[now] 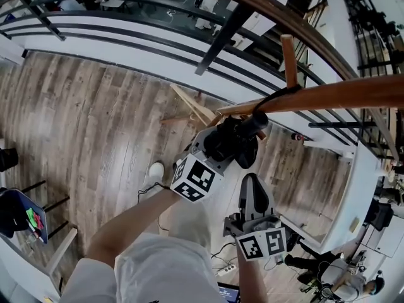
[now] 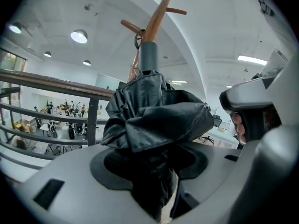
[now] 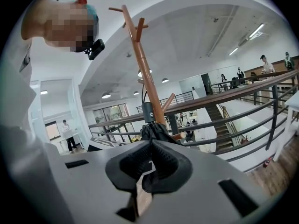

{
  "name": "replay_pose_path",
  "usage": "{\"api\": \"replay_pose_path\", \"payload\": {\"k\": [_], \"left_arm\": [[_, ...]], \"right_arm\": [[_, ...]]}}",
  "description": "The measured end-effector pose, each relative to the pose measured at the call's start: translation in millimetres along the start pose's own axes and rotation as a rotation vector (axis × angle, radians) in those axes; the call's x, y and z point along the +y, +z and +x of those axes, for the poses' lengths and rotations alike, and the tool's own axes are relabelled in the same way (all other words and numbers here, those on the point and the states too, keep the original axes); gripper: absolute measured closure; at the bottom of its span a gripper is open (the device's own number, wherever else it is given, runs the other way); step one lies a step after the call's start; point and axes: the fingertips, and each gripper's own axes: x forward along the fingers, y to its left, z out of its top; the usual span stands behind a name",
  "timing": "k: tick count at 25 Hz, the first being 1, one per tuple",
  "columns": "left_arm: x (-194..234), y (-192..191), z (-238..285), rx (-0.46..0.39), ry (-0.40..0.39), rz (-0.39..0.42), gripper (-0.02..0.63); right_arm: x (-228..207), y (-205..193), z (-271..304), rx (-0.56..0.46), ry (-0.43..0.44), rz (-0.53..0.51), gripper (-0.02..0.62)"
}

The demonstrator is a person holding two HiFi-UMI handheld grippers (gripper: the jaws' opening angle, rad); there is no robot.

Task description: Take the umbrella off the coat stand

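Person wore a white short-sleeved shirt point(image 1: 158, 271), pale trousers point(image 1: 189, 225) and a white shoe point(image 1: 156, 171). Left gripper point(image 2: 154, 164) and right gripper point(image 3: 148, 164) had light grey bodies, black pads point(image 3: 174, 163) and cubes point(image 1: 194, 179) bearing black-and-white square markers.

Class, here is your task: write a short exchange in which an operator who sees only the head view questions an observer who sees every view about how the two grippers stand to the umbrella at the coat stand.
Operator: Which part of the umbrella is the left gripper on?
Observer: Its jaws are clamped on the folded black fabric, not on the grey handle, which sticks out beyond them.
Operator: Does the right gripper hold anything?
Observer: No. Its jaws are together with nothing between them, and the umbrella is ahead of them.
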Motion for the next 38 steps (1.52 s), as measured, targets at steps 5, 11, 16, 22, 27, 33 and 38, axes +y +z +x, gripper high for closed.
{"api": "replay_pose_path", "payload": {"k": [5, 11, 16, 22, 27, 33, 38], "left_arm": [[2.2, 11.6, -12.4, 0.011, -0.002, 0.01, 0.365], [4.9, 27.4, -25.4, 0.019, 0.016, 0.021, 0.365], [9.9, 41.7, -41.0, 0.011, 0.022, 0.026, 0.365], [17.6, 57.2, -52.3, 0.008, 0.039, 0.044, 0.365], [26.5, 70.4, -60.1, 0.001, 0.06, 0.049, 0.365], [39.9, 86.0, -67.7, -0.011, 0.089, 0.051, 0.365], [48.8, 94.2, -71.4, -0.022, 0.115, 0.053, 0.365]], "right_arm": [[8.2, 8.2, -2.0, -0.012, -0.005, -0.003, 0.558], [17.1, 17.1, -8.9, -0.027, -0.008, -0.006, 0.558], [29.8, 23.2, -13.8, -0.04, -0.008, -0.002, 0.557], [39.7, 29.6, -18.3, -0.059, -0.004, 0.0, 0.558], [44.0, 34.5, -23.4, -0.074, 0.0, 0.011, 0.558], [47.8, 41.3, -29.8, -0.082, 0.001, 0.005, 0.558], [45.9, 47.6, -36.2, -0.092, -0.005, -0.004, 0.558]]}}
